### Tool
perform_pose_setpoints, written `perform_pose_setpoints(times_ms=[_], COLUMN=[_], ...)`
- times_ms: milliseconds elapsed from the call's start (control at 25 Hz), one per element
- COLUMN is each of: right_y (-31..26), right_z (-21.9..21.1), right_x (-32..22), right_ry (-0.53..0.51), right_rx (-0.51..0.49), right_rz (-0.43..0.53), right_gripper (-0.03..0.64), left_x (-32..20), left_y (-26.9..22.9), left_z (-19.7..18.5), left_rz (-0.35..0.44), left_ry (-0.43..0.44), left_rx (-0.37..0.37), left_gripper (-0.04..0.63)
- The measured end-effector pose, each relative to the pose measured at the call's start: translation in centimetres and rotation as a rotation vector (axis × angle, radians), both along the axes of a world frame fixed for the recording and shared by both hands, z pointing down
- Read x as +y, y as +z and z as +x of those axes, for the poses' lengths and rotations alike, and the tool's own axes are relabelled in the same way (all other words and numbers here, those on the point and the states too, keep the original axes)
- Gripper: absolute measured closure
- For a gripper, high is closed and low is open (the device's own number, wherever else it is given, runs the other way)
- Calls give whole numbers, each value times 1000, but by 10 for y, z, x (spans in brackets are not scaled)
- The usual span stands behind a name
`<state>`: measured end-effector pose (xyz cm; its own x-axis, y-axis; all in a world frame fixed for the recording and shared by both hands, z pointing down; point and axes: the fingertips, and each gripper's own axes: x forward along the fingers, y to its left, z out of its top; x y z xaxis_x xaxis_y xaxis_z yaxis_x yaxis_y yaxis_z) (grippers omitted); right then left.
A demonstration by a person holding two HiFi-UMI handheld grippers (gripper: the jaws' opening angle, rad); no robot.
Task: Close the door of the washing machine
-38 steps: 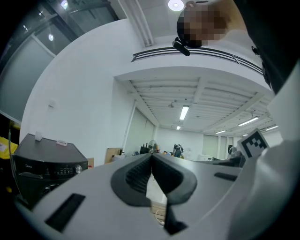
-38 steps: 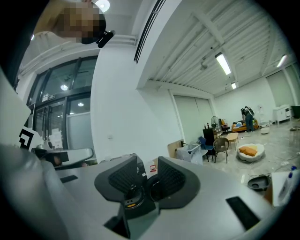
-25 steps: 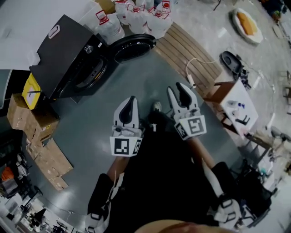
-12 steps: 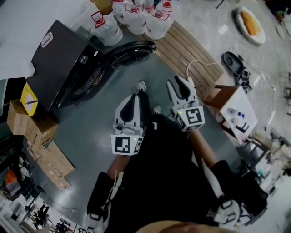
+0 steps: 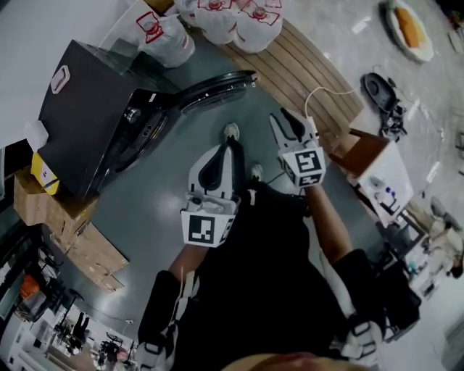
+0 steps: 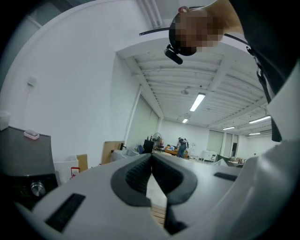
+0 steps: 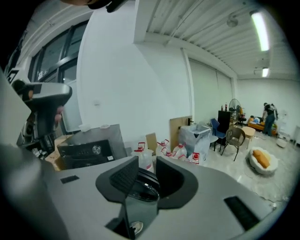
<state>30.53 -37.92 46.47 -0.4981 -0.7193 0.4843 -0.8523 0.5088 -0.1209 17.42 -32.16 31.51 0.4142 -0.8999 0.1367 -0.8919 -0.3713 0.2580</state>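
The black front-loading washing machine (image 5: 87, 109) stands at the upper left of the head view, its round door (image 5: 217, 85) swung open to the right. My left gripper (image 5: 228, 147) is held out below the door, apart from it, its jaws shut and empty (image 6: 151, 157). My right gripper (image 5: 288, 120) hangs right of the door's edge, not touching it. Its jaws have just been closing but stand open (image 7: 146, 161) with nothing between them. Beyond them the right gripper view shows the door (image 7: 143, 187), with the machine (image 7: 89, 147) to the left.
Several water jugs with red labels (image 5: 239, 18) stand behind the door. A slatted wooden platform (image 5: 304, 80) with a white cable lies to the right, then a small table (image 5: 380, 170). Cardboard boxes (image 5: 72, 232) sit left of the machine. The person's shoe (image 5: 230, 132) is below the door.
Both grippers have moved forward toward the open door, the right one also sinking. The machine and door now sit closer to the grippers in the head view.
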Motion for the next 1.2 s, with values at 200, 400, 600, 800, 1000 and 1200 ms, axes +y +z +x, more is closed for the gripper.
perform_pose_setpoints(times_ms=[200, 400, 600, 800, 1000, 1200], right_y=[51, 121, 185, 241, 291, 322], right_z=[-6, -14, -16, -22, -27, -34], right_x=[-53, -90, -116, -137, -144, -156], right_ry=[-60, -209, -368, -530, -676, -752], right_rx=[94, 218, 351, 479, 595, 686], right_rz=[-50, -163, -214, -233, -227, -225], right_gripper=[503, 509, 509, 508, 509, 508], left_x=[-45, -76, -101, -121, -129, -135], left_y=[17, 36, 56, 81, 100, 112], left_z=[-6, -9, -8, -16, -17, -24], left_rz=[-19, -50, -65, -106, -127, -141], left_ry=[-4, 6, 21, 6, -9, -13], left_rx=[9, 12, 14, -1, 2, 5], left_gripper=[589, 589, 589, 589, 589, 589])
